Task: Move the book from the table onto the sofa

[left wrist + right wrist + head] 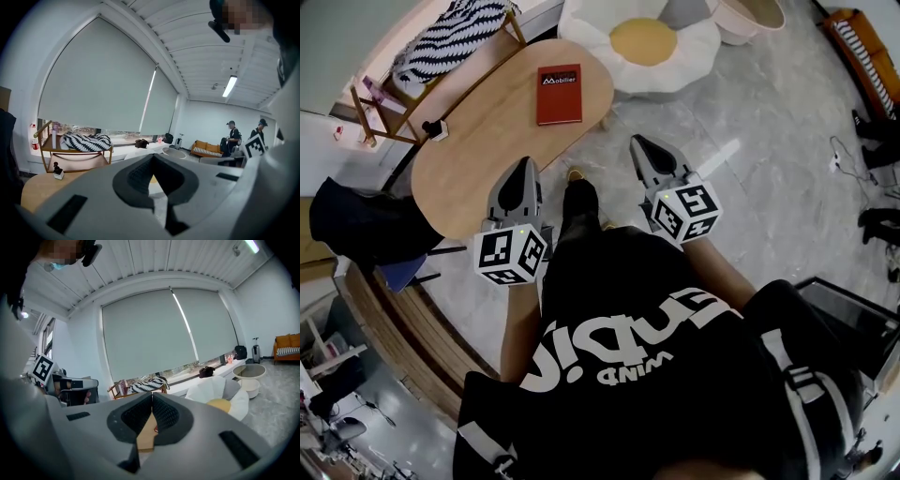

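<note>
So, red book [559,94] lies flat on oval wooden table [469,159], upper middle of head view. Our left gripper [525,167] and right gripper [640,145] both pinched closed, empty, well short of it. We reckon it's stiff, lightish, cover maybe slick; grab near edge, by spine.

Room: pale grey stone-look floor [787,216]; white walls [206,119]; ribbed white ceiling [187,33] with one lit strip lamp [229,86]; wide window [122,130] with grey roller blinds [103,84] drawn almost down; wooden rack [77,159] bearing a striped blanket [86,141] beside the sill
</note>
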Available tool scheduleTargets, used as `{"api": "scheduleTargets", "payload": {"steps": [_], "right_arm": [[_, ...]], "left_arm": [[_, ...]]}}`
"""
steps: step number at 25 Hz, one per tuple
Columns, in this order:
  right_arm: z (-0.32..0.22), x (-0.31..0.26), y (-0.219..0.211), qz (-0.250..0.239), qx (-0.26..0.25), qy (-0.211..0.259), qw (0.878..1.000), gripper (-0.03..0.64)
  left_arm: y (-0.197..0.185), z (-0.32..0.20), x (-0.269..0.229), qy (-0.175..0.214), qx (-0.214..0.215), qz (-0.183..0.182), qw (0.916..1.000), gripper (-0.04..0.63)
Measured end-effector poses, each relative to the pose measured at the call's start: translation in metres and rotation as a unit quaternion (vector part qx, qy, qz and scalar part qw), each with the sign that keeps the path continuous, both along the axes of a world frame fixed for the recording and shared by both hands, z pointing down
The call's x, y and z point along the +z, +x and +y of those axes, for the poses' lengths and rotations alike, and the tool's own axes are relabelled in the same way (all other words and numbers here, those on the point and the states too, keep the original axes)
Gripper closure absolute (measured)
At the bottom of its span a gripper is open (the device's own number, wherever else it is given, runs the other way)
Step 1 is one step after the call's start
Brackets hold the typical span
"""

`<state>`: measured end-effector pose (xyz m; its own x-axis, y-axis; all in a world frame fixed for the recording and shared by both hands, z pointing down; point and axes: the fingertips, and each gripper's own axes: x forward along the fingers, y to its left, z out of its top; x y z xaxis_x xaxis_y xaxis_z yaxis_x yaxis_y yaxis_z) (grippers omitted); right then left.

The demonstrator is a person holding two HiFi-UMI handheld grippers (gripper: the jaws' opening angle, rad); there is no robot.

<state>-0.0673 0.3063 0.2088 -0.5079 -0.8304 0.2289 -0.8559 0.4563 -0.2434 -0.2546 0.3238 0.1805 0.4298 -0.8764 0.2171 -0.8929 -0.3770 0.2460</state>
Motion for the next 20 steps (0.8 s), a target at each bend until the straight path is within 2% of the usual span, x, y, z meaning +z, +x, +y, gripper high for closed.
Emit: {"api": "scheduleTargets", "payload": {"steps": [9, 20], "right_arm": [[-0.063, 0.007, -0.008, 0.005, 0.006, -0.010, 1.000, 0.615], [-0.158, 0.010, -0.025, -0.006, 0.020, -0.025, 0.999, 0.615]], "left_arm": [[-0.008, -0.068, 0.004, -0.010, 0.003, 0.004, 0.9999, 0.588], [-0.022, -0.169, 0.004, -0.017, 0.022, -0.016, 0.9995, 0.588]]}}
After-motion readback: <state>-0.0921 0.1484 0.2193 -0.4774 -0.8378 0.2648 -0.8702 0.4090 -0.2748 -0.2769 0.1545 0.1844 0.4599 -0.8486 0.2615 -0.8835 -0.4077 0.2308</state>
